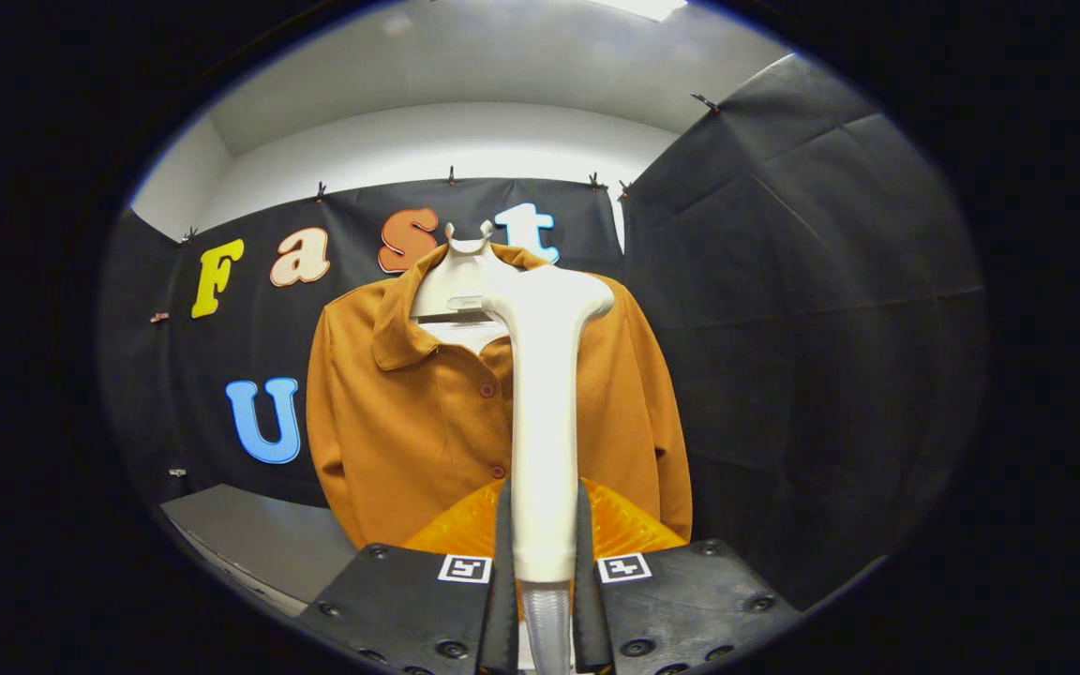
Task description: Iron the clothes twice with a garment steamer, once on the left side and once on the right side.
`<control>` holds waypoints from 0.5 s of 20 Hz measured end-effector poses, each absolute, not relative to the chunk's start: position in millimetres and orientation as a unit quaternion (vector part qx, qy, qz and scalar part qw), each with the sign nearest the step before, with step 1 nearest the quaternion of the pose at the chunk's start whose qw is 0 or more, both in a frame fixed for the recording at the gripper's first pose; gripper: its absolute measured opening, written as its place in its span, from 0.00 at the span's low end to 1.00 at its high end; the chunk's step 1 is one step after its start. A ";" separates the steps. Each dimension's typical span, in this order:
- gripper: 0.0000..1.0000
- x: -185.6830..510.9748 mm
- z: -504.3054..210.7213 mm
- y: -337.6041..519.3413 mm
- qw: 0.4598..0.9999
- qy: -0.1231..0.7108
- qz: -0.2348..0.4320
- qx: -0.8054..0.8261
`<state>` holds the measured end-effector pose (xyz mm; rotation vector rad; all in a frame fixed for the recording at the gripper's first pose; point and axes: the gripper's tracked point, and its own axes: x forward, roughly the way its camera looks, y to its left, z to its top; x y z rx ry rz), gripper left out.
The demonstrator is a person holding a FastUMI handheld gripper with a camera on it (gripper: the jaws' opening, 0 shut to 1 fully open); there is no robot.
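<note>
Gripper (542, 534) clamps steamer (545, 394) (covering shirt (409, 412) placket)

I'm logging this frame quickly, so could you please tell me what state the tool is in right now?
Tool: shut on the garment steamer, both fingers pressing its handle, head up by the shirt collar.

A grey tabletop (240, 539) shows in the lower left of the frame, below the black booth wall and to the left of the hanging orange shirt (409, 422); the stretch of it that can be seen is flat and plain, with a paler front edge running down toward the tongs (542, 600). The shirt hangs on a white hanger (456, 281), so it is carried from above; its hem comes down behind the tongs, and whether it touches the tabletop cannot be told.
</note>
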<state>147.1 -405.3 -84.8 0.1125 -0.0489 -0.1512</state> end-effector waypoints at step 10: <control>0.27 177.3 -137.3 -415.9 0.995 0.001 -0.073 0.073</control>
